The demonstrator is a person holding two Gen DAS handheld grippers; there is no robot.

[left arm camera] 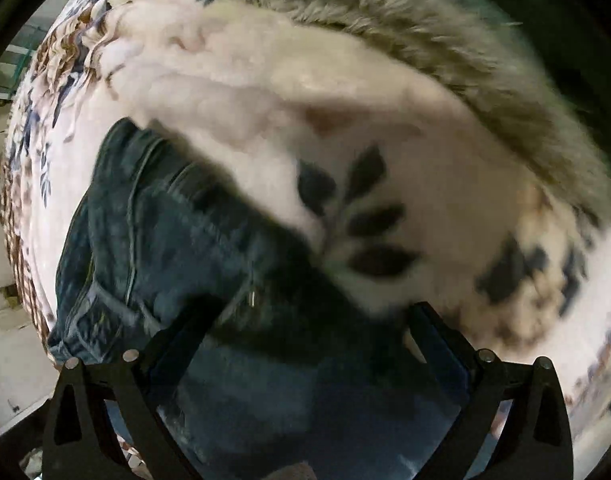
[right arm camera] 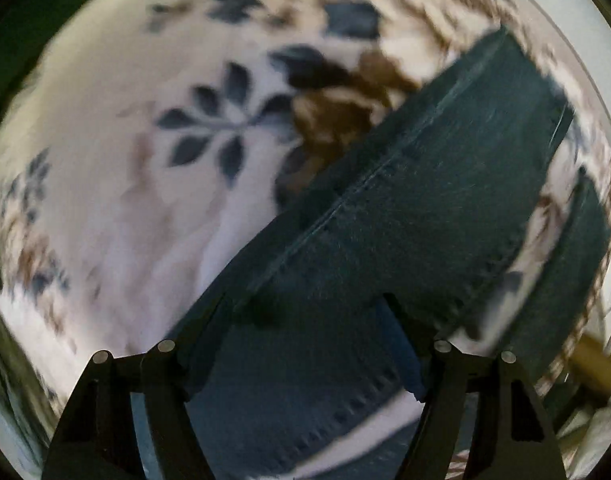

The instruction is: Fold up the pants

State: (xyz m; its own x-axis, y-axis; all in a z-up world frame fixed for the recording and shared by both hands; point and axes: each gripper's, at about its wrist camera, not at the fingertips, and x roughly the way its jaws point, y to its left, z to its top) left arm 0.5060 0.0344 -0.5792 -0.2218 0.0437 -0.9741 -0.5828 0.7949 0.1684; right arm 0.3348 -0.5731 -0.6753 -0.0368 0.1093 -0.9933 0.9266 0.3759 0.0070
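Lying on a floral blanket (right arm camera: 105,208), the dark denim pants (right arm camera: 425,200) run diagonally toward upper right. The right gripper (right arm camera: 305,320) and left gripper (left arm camera: 309,312) both straddle denim, jaws wide.

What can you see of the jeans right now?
The jeans are dark blue denim, lying on a fluffy white blanket with a leaf print. The left wrist view shows the rumpled upper part with stitched seams and a pocket; the blanket's fold overlaps its edge. The right wrist view shows one straight, flat leg with a long side seam and a hem at its far end. Denim lies between both sets of jaws; blur hides whether they pinch it.
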